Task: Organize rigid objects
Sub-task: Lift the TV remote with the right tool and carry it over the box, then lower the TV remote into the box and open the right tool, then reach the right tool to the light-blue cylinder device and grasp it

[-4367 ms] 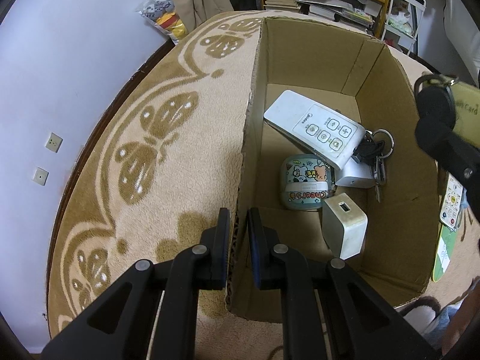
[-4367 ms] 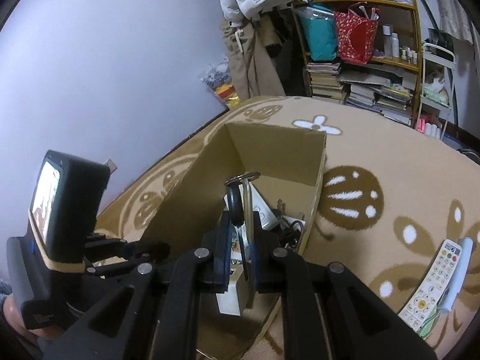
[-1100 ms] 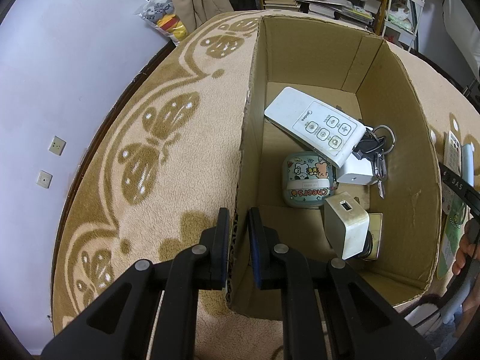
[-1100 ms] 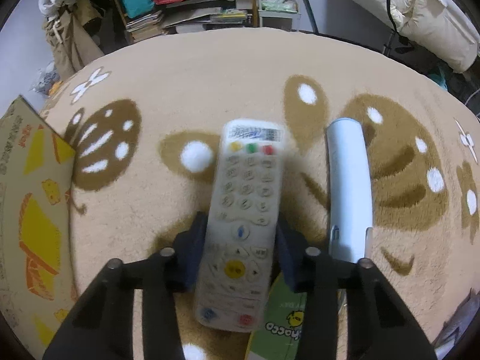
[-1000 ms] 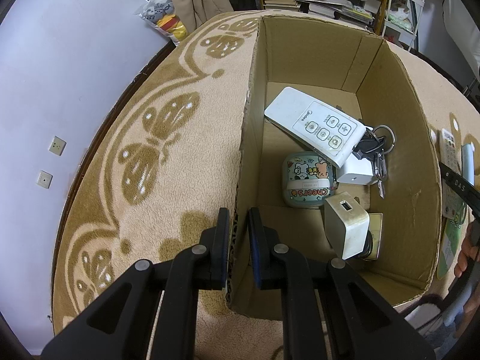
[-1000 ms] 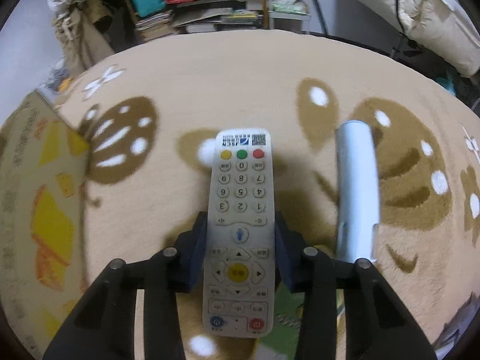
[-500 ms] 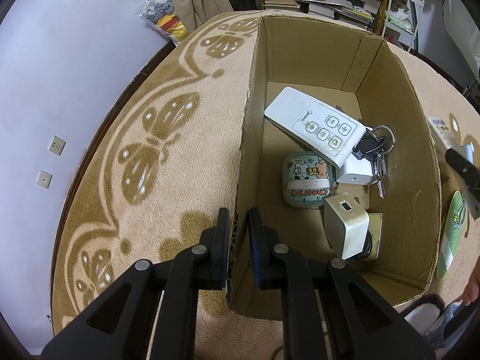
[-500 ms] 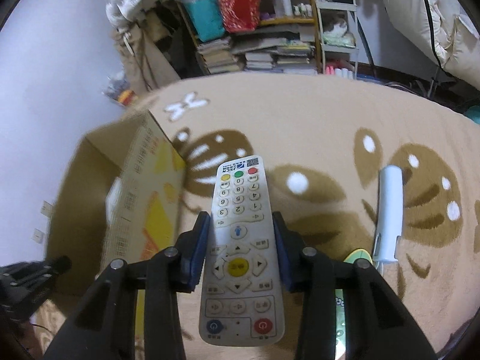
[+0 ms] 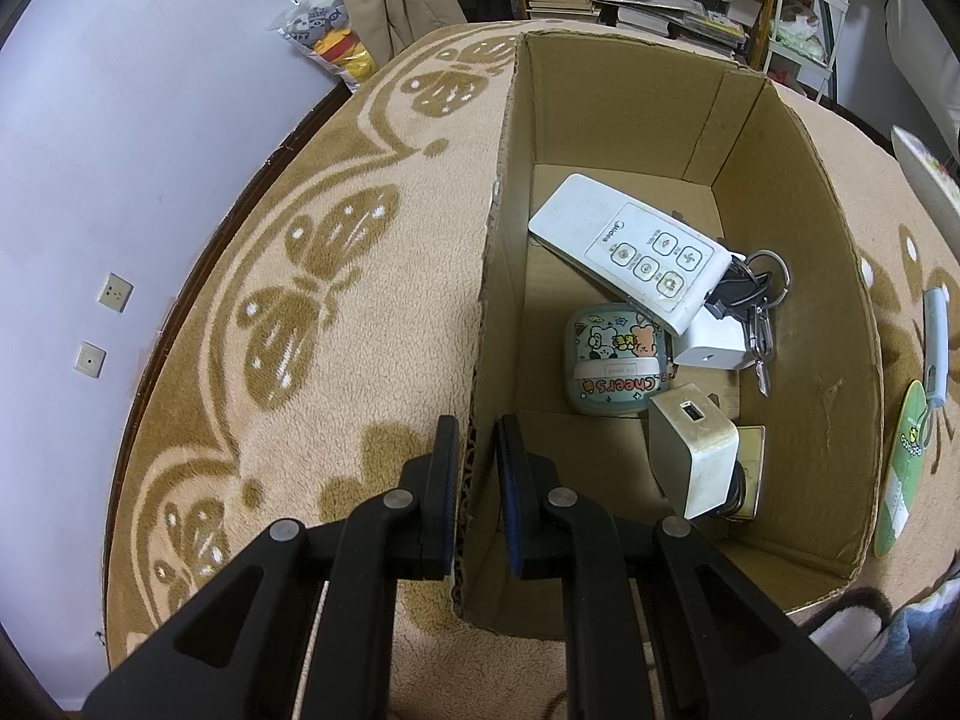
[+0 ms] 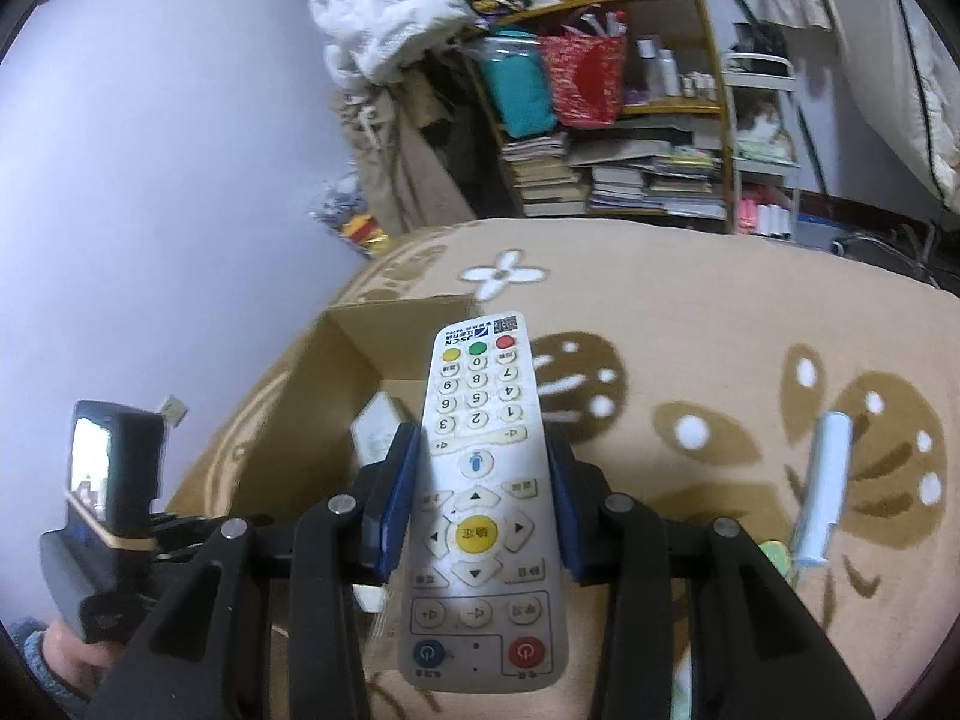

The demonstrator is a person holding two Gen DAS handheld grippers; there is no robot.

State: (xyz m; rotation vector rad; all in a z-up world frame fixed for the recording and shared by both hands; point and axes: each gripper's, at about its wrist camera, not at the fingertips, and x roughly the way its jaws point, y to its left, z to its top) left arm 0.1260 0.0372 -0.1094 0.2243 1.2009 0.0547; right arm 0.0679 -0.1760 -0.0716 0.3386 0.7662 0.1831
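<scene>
While the left tool (image 9: pixel 477 468) pinches the box (image 9: pixel 798 276) wall to steady it, the right tool (image 10: pixel 480 498) grips the remote (image 10: pixel 480 480), box at ten o'clock.

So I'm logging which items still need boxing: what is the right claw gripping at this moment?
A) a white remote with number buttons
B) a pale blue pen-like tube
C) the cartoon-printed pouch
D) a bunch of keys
A: the right claw is shut on the white remote, its pads against both long edges, while the keys and cartoon pouch lie in the cardboard box.
</scene>
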